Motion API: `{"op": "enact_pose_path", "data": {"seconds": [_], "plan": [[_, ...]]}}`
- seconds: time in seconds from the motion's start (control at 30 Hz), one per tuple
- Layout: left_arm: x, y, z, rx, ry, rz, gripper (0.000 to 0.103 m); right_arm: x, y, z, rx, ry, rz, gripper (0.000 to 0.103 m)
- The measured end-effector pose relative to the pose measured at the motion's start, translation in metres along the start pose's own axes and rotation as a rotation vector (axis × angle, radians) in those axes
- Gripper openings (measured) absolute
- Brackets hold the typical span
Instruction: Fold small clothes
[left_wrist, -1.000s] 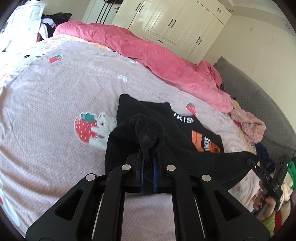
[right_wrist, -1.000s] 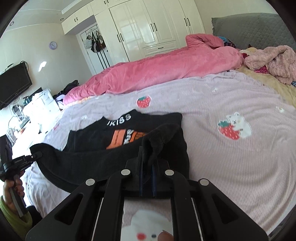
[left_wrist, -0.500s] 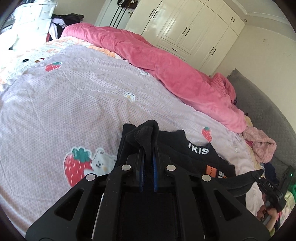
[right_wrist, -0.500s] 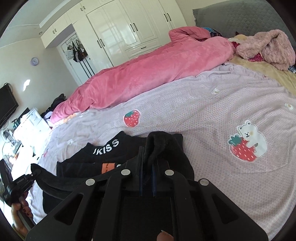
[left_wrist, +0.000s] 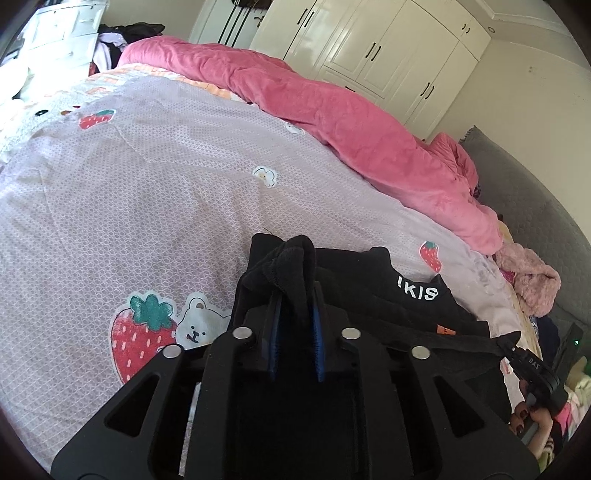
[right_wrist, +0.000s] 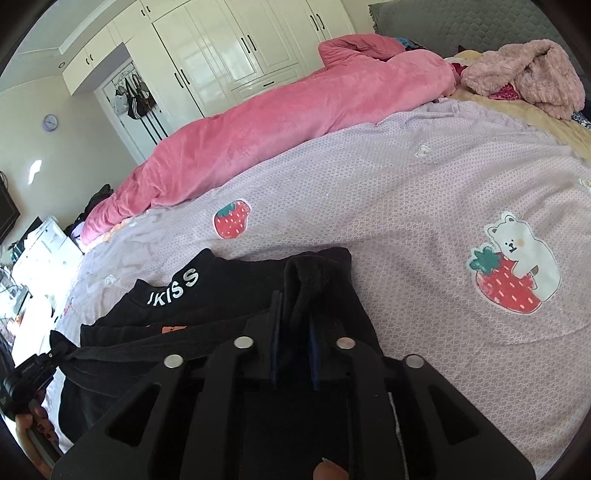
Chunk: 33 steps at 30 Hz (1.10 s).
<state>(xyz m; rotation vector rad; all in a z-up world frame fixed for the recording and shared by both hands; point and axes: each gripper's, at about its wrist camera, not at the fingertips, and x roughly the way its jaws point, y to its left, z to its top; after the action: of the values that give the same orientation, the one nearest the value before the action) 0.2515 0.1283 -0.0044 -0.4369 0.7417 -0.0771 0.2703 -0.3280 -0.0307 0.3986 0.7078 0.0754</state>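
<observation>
We're over a bed in a bedroom, its lilac sheet (left_wrist: 155, 192) printed with strawberries. Our left gripper (left_wrist: 295, 317) is clamped on a bunched corner of the black top (left_wrist: 373, 295), and our right gripper (right_wrist: 293, 328) pinches the other corner — the hem spans between them. The collar lies just ahead of both grippers, long axis running crosswise, neither hand nearer. One black top, two grippers, one pink duvet (right_wrist: 295, 122) behind — we'd judge the hem lands on the collar next.
</observation>
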Motion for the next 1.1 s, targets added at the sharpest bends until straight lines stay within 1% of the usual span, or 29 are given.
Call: {"op": "enact_pose_path", "data": {"seconds": [0.03, 0.07, 0.1, 0.13, 0.23, 0.3, 0.4, 0.5, 0.6, 0.63, 0.7, 0.77, 0.8, 0.83, 0.87, 0.9, 0.93, 0.97, 1.1], "plan": [[-0.002, 0.000, 0.000, -0.001, -0.008, -0.002, 0.020, -0.002, -0.001, 0.000, 0.008, -0.005, 0.007, 0.028], [-0.005, 0.000, 0.000, -0.004, -0.016, -0.004, 0.027, -0.005, -0.002, 0.000, 0.018, -0.010, 0.015, 0.032], [-0.008, 0.000, 0.001, -0.005, -0.025, -0.008, 0.030, -0.008, -0.003, 0.000, 0.026, -0.020, 0.024, 0.039], [-0.012, 0.000, 0.001, -0.003, -0.039, -0.008, 0.033, -0.011, -0.003, 0.001, 0.027, -0.026, 0.025, 0.042], [-0.024, -0.001, 0.003, 0.012, -0.075, -0.008, 0.033, -0.023, -0.002, 0.000, 0.006, -0.056, 0.023, 0.042], [-0.028, -0.004, 0.003, 0.030, -0.081, 0.001, 0.033, -0.028, 0.001, -0.002, -0.015, -0.065, 0.027, 0.042], [-0.031, -0.010, -0.001, 0.068, -0.071, 0.016, 0.033, -0.033, 0.011, -0.007, -0.083, -0.064, 0.023, 0.043], [-0.032, -0.020, -0.011, 0.133, -0.049, 0.030, 0.033, -0.032, 0.022, -0.014, -0.165, -0.063, 0.000, 0.042], [-0.027, -0.031, -0.018, 0.184, -0.016, 0.011, 0.033, -0.027, 0.025, -0.018, -0.177, -0.047, -0.002, 0.043], [-0.023, -0.036, -0.021, 0.212, -0.004, 0.001, 0.034, -0.024, 0.025, -0.019, -0.171, -0.038, -0.001, 0.043], [-0.014, -0.039, -0.025, 0.242, 0.023, 0.006, 0.041, -0.021, 0.022, -0.019, -0.163, -0.031, -0.018, 0.043], [-0.003, -0.033, -0.028, 0.227, 0.055, 0.034, 0.043, -0.021, 0.019, -0.018, -0.156, -0.037, -0.039, 0.044], [-0.001, -0.030, -0.028, 0.222, 0.062, 0.034, 0.043, -0.021, 0.017, -0.017, -0.150, -0.044, -0.055, 0.048], [0.001, -0.026, -0.027, 0.216, 0.063, 0.050, 0.045, -0.021, 0.016, -0.016, -0.145, -0.047, -0.059, 0.049], [0.001, -0.023, -0.025, 0.214, 0.059, 0.065, 0.051, -0.021, 0.015, -0.016, -0.140, -0.048, -0.062, 0.050], [0.001, -0.020, -0.023, 0.210, 0.054, 0.076, 0.053, -0.021, 0.013, -0.015, -0.130, -0.049, -0.066, 0.050], [0.001, -0.017, -0.020, 0.198, 0.049, 0.084, 0.058, -0.020, 0.011, -0.014, -0.123, -0.048, -0.068, 0.050], [0.001, -0.013, -0.017, 0.184, 0.049, 0.086, 0.062, -0.020, 0.010, -0.013, -0.116, -0.046, -0.069, 0.050], [0.008, -0.005, -0.004, 0.154, 0.062, 0.081, 0.067, -0.017, 0.004, -0.007, -0.095, -0.039, -0.098, 0.051]]}}
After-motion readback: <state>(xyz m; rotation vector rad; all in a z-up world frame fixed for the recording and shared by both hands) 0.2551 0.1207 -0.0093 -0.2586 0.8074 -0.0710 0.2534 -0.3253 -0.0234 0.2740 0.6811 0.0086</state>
